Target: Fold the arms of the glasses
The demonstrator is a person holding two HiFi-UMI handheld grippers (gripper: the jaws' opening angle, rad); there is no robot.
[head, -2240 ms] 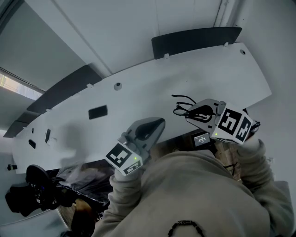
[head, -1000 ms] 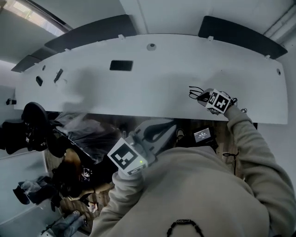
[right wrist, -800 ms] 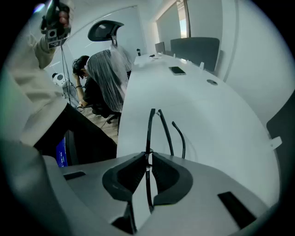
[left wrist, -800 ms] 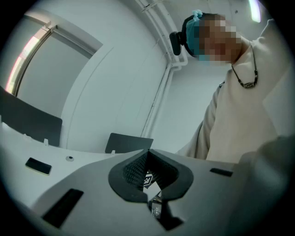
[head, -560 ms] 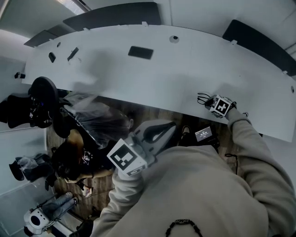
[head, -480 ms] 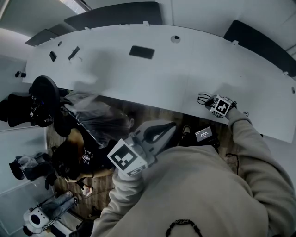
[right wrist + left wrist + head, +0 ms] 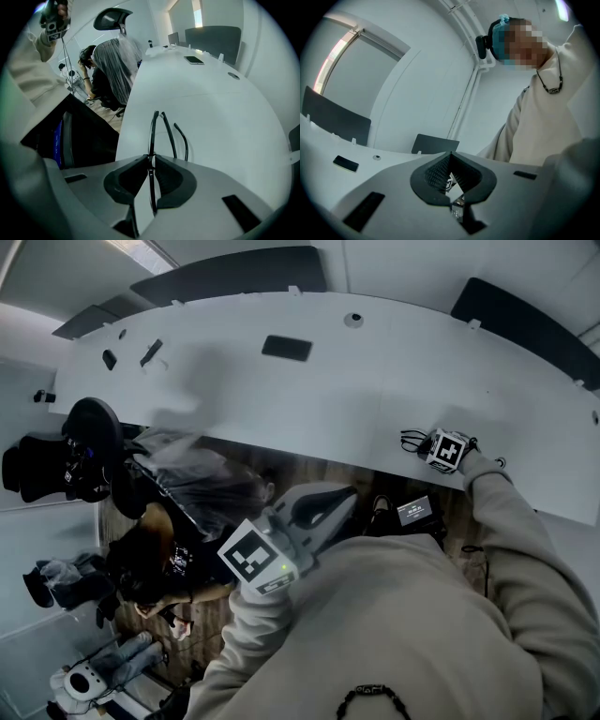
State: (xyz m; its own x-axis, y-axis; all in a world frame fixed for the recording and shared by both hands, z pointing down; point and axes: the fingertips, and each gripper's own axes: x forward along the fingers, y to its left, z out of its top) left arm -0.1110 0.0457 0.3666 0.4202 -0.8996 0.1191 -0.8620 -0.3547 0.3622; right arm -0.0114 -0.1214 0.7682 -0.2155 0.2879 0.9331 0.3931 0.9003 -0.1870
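A: Where are the glasses?

B: The glasses (image 7: pixel 411 440) are at the right part of the long white table (image 7: pixel 375 399), close to its near edge. The right gripper (image 7: pixel 433 444) pinches them. In the right gripper view its ribbed dark pads press on the thin black front frame, seen edge-on. Two slim curved arms stretch away from the jaws over the tabletop. I cannot tell whether the glasses touch the table.

A: And the other claw?

B: The left gripper (image 7: pixel 342 498) is held off the table, in front of the person's pale top (image 7: pixel 403 634). Its jaws are pressed together with nothing between them.

A: How much room is there?

B: Plenty to the far side and to the left, where the top is bare, smooth and matt. A flat dark phone (image 7: pixel 287 347) lies well apart, far and left, and a round grommet (image 7: pixel 353 320) sits near the far edge. Dark upright panels (image 7: pixel 234 273) line that edge. Past the near edge the wood-patterned floor (image 7: pixel 309 470) shows, with a black chair (image 7: pixel 89 442) at the left.

A: Anything readable?

B: Only patterns. Each gripper bears a cube (image 7: pixel 251 559) of black-and-white squares. A small screen (image 7: pixel 413 512) below the near edge shows pale lines too small to read.
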